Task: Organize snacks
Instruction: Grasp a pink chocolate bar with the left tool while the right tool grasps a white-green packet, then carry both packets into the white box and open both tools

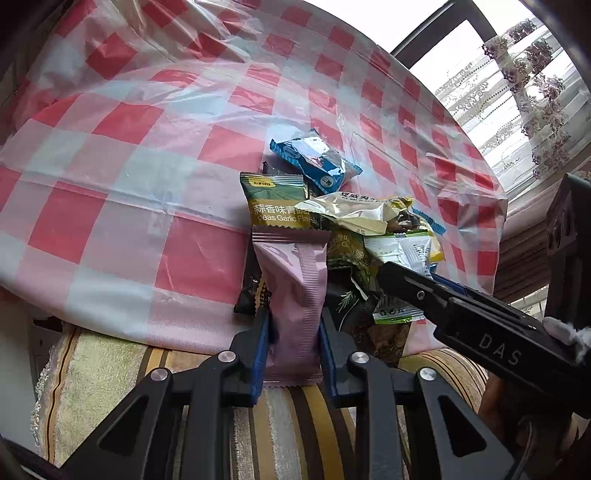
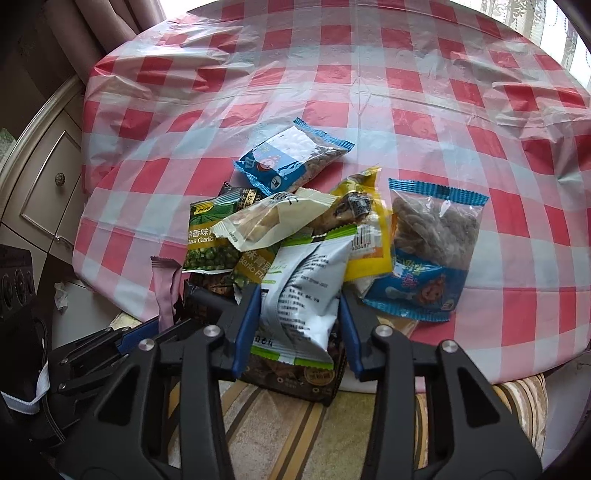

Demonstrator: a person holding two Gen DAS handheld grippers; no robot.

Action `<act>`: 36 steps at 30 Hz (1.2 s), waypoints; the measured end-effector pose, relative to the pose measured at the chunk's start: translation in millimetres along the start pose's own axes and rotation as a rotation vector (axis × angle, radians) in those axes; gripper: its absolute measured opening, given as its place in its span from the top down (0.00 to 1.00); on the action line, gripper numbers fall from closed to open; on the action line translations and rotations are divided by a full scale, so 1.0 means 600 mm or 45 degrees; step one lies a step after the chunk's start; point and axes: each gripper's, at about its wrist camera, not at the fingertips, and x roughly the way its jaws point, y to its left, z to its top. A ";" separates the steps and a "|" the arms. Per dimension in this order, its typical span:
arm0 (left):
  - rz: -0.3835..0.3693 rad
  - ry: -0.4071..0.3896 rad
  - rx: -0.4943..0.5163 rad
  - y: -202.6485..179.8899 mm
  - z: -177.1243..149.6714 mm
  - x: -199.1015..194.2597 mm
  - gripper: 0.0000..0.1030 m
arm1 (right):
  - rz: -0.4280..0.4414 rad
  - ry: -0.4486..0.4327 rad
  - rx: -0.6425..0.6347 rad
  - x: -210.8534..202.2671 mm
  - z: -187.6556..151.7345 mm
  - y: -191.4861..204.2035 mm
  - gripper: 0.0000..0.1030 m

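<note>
A heap of snack packets lies at the near edge of a table with a red-and-white checked cloth (image 1: 129,155). My left gripper (image 1: 295,321) is shut on a pink wrapper (image 1: 295,295) held upright at the heap's left side; it also shows in the right wrist view (image 2: 166,288). My right gripper (image 2: 299,306) is shut on a white-and-green packet (image 2: 303,291) at the heap's front. It enters the left wrist view from the right (image 1: 406,280). Green pea packets (image 2: 207,236), a cream packet (image 2: 273,218), a yellow packet (image 2: 369,243) and blue packets (image 2: 291,158) (image 2: 432,251) lie in the heap.
A striped cushioned seat (image 2: 295,424) sits below the table edge. A cream cabinet with a knob (image 2: 55,177) stands to the left. A dark chair back (image 1: 443,29) and lace curtains (image 1: 524,92) are beyond the table's far side.
</note>
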 end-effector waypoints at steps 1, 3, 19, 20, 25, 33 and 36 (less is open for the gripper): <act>0.002 -0.007 0.001 0.000 0.000 -0.002 0.75 | 0.006 -0.007 -0.001 -0.004 -0.001 -0.001 0.57; 0.012 -0.014 0.006 -0.003 0.000 -0.005 0.76 | 0.018 -0.018 0.002 -0.012 -0.004 -0.005 0.58; 0.071 -0.067 0.135 -0.064 -0.002 -0.033 0.76 | 0.072 -0.127 0.105 -0.083 -0.039 -0.087 0.60; 0.068 -0.065 0.147 -0.073 -0.003 -0.032 0.76 | 0.069 -0.134 0.119 -0.087 -0.041 -0.096 0.60; 0.044 -0.058 0.228 -0.124 -0.007 -0.025 0.76 | 0.056 -0.159 0.189 -0.104 -0.059 -0.144 0.61; -0.008 -0.009 0.372 -0.215 -0.019 0.003 0.76 | 0.031 -0.199 0.327 -0.134 -0.098 -0.235 0.62; -0.038 0.012 0.442 -0.262 -0.026 0.016 0.76 | 0.009 -0.224 0.389 -0.150 -0.115 -0.278 0.62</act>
